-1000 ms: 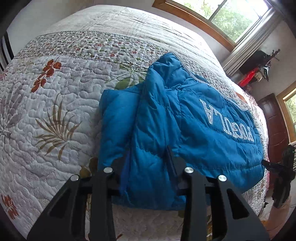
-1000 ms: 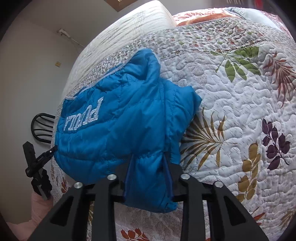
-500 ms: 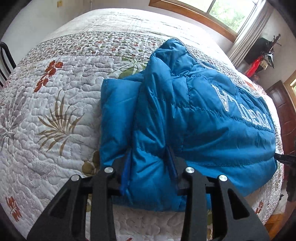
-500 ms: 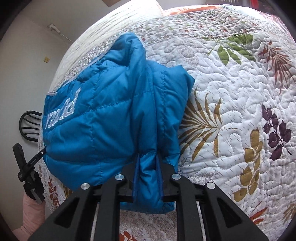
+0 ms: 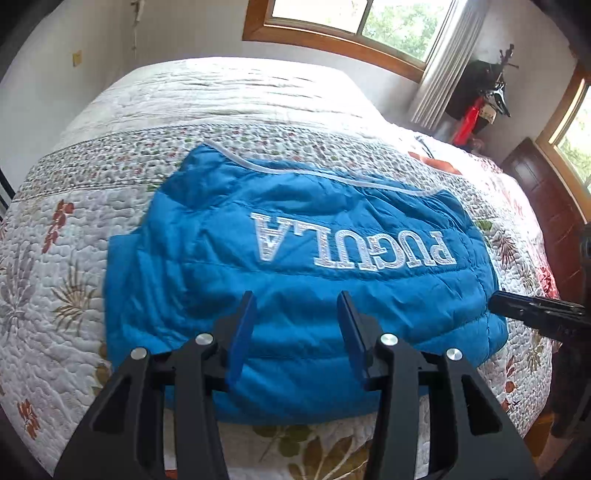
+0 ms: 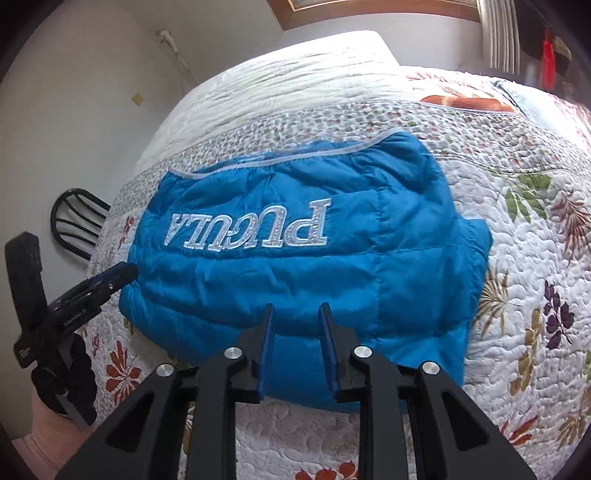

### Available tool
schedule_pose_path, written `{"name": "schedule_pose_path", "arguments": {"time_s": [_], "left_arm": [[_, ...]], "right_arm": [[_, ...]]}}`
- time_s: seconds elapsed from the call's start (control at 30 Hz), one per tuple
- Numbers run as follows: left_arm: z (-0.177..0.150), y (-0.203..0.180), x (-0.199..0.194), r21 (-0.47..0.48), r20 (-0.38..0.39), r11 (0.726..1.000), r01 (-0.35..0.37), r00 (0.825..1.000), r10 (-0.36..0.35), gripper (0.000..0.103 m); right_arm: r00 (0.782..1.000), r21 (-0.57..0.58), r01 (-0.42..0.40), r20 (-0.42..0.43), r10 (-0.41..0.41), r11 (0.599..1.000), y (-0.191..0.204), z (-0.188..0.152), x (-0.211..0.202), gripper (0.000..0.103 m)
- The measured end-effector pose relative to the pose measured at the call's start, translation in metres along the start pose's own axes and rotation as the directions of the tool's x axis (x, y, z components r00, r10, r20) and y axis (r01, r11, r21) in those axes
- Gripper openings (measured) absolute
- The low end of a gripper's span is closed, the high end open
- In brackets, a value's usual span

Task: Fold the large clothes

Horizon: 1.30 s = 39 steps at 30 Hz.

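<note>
A blue puffer jacket [image 5: 295,295] with white lettering lies folded flat on the quilted bedspread [image 5: 55,258]; it also shows in the right wrist view [image 6: 314,266]. My left gripper [image 5: 297,306] is open and empty, its fingers above the jacket's near edge. My right gripper [image 6: 295,314] is open and empty, above the near edge too. The right gripper's tip shows at the jacket's right corner in the left wrist view [image 5: 532,308]. The left gripper shows at the jacket's left corner in the right wrist view [image 6: 96,284].
The bed fills both views, with a floral quilt [image 6: 535,295]. A black chair [image 6: 77,221] stands by the wall at left. Windows [image 5: 351,22], a curtain [image 5: 439,85] and a dark wooden door [image 5: 546,206] lie beyond the bed.
Both grippers were shut on the jacket's hem and carried it over. Now both have let go and pulled back, and the jacket lies flat with the lettering up.
</note>
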<state>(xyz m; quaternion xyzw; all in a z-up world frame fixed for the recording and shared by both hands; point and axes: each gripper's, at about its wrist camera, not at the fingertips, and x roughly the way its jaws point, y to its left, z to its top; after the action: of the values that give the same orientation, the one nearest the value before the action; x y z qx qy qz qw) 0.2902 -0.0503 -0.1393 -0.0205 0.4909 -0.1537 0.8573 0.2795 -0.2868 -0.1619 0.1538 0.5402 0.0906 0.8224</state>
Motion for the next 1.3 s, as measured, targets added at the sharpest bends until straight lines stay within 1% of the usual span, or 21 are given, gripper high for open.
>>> {"name": "schedule_pose_path", "arguments": {"time_s": [0.03, 0.1, 0.17, 0.2, 0.33, 0.43, 0.53, 0.7, 0.9, 0.97, 1.03, 1.07, 1.1, 1.13, 1.17, 1.2, 1.23, 1.27, 1.3], "left_arm": [[-0.001, -0.004, 0.007, 0.005, -0.009, 1.000, 0.005, 1.000, -0.005, 0.045], [-0.008, -0.010, 0.021, 0.007, -0.037, 1.000, -0.014, 0.999, 0.015, 0.044], [-0.015, -0.008, 0.038, 0.010, -0.074, 1.000, -0.022, 0.997, 0.023, 0.044], [-0.019, -0.007, 0.045, 0.011, -0.084, 1.000, -0.025, 0.996, 0.026, 0.044], [-0.031, -0.008, 0.054, 0.051, -0.076, 0.998, -0.040, 0.996, 0.044, 0.044], [-0.037, -0.005, 0.059, 0.055, -0.075, 0.998, -0.036, 0.996, 0.040, 0.044], [-0.041, -0.005, 0.062, 0.069, -0.069, 0.997, -0.035, 0.997, 0.039, 0.044], [-0.043, -0.001, 0.066, 0.053, -0.067, 0.998, -0.029, 0.997, 0.033, 0.044], [-0.045, -0.003, 0.066, 0.069, -0.055, 0.996, -0.050, 0.997, 0.054, 0.044], [-0.043, -0.004, 0.064, 0.060, -0.067, 0.997, -0.044, 0.997, 0.048, 0.044], [-0.039, -0.002, 0.057, 0.059, -0.086, 0.998, -0.029, 0.996, 0.034, 0.044], [-0.037, 0.000, 0.051, 0.049, -0.096, 0.999, -0.016, 0.995, 0.021, 0.045], [-0.035, 0.005, 0.042, 0.029, -0.095, 1.000, -0.006, 0.995, 0.009, 0.048], [-0.032, 0.011, 0.033, 0.005, -0.085, 1.000, 0.001, 0.996, -0.001, 0.052], [-0.029, 0.020, 0.021, -0.021, -0.063, 1.000, 0.011, 0.998, -0.013, 0.056], [-0.028, 0.029, 0.008, -0.040, -0.038, 0.999, 0.019, 0.999, -0.021, 0.063], [-0.025, 0.041, -0.005, -0.059, -0.013, 0.998, 0.018, 1.000, -0.019, 0.069], [-0.023, 0.054, -0.016, -0.078, 0.009, 0.997, 0.008, 1.000, -0.007, 0.077], [-0.021, 0.068, -0.025, -0.098, 0.024, 0.995, -0.001, 1.000, 0.004, 0.078]], "right_arm": [[1.000, -0.006, 0.012, -0.007, -0.012, 1.000, 0.004, 0.000, 0.006, 0.025], [0.999, -0.014, 0.027, -0.021, -0.028, 1.000, 0.006, -0.004, 0.017, 0.025], [0.998, -0.010, 0.046, -0.046, -0.047, 0.999, 0.003, -0.007, 0.032, 0.024], [0.997, -0.012, 0.057, -0.052, -0.057, 0.998, 0.001, -0.010, 0.038, 0.022], [0.995, -0.030, 0.087, -0.049, -0.088, 0.996, -0.003, -0.020, 0.054, 0.020], [0.993, -0.055, 0.109, -0.034, -0.111, 0.993, -0.002, -0.026, 0.062, 0.020], [0.994, -0.049, 0.108, -0.031, -0.109, 0.993, -0.005, -0.029, 0.068, 0.020], [0.993, -0.044, 0.115, -0.027, -0.116, 0.992, -0.007, -0.030, 0.075, 0.019], [0.991, -0.054, 0.129, -0.016, -0.131, 0.990, -0.006, -0.033, 0.075, 0.019], [0.994, -0.062, 0.109, -0.020, -0.110, 0.992, -0.005, -0.033, 0.072, 0.020], [0.998, -0.045, 0.060, -0.021, -0.061, 0.997, -0.010, -0.034, 0.060, 0.022], [0.999, -0.029, 0.034, -0.014, -0.034, 0.999, -0.013, -0.034, 0.049, 0.027], [1.000, -0.013, 0.008, 0.013, -0.008, 1.000, -0.018, -0.036, 0.035, 0.035], [0.999, -0.002, -0.013, 0.048, 0.013, 1.000, -0.022, -0.037, 0.020, 0.040], [0.996, 0.011, -0.031, 0.085, 0.030, 0.999, -0.029, -0.039, 0.003, 0.049], [0.992, 0.029, -0.045, 0.119, 0.041, 0.999, -0.038, -0.040, -0.012, 0.058], [0.989, 0.052, -0.054, 0.144, 0.046, 0.997, -0.049, -0.040, -0.025, 0.062], [0.986, 0.076, -0.059, 0.158, 0.047, 0.995, -0.060, -0.040, -0.035, 0.069], [0.985, 0.105, -0.066, 0.165, 0.048, 0.992, -0.074, -0.038, -0.042, 0.076]]}}
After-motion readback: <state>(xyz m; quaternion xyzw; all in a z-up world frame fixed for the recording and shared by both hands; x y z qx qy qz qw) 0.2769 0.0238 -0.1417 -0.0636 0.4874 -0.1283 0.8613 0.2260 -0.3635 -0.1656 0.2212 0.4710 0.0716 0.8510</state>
